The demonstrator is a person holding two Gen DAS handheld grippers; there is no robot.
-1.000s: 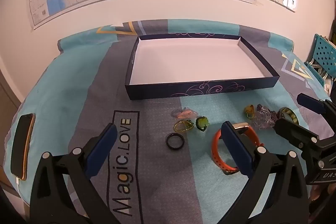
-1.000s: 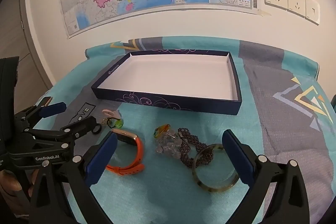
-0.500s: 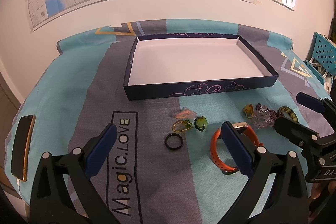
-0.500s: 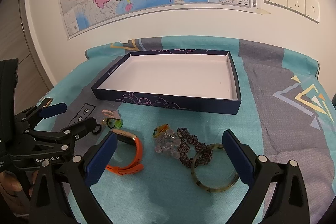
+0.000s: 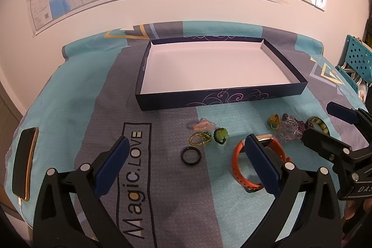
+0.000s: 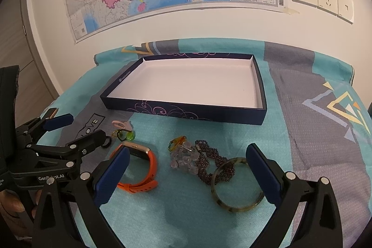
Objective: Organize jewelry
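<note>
Jewelry is seen scattered on the patterned cloth (image 5: pixel 69 94) in front of the dark blue box (image 5: pixel 209 101), whose white interior holds nothing. From the left wrist view, a black ring (image 5: pixel 191 155), a yellow-green chain (image 5: pixel 200 138), a pink clip (image 5: pixel 201 126) and a phone (image 5: pixel 24 163) at the cloth's left edge are shown plainly; the ring is largely hidden in the right view. Only the right wrist view shows fully the mottled bangle (image 6: pixel 237 185), touching the dark beaded bracelet (image 6: pixel 212 160) and clear crystal beads (image 6: pixel 183 158). The orange watch (image 6: pixel 140 169) is seen in both. The left gripper (image 5: pixel 186 164) and right gripper (image 6: pixel 186 171) are held spread wide, nothing pinched.
</note>
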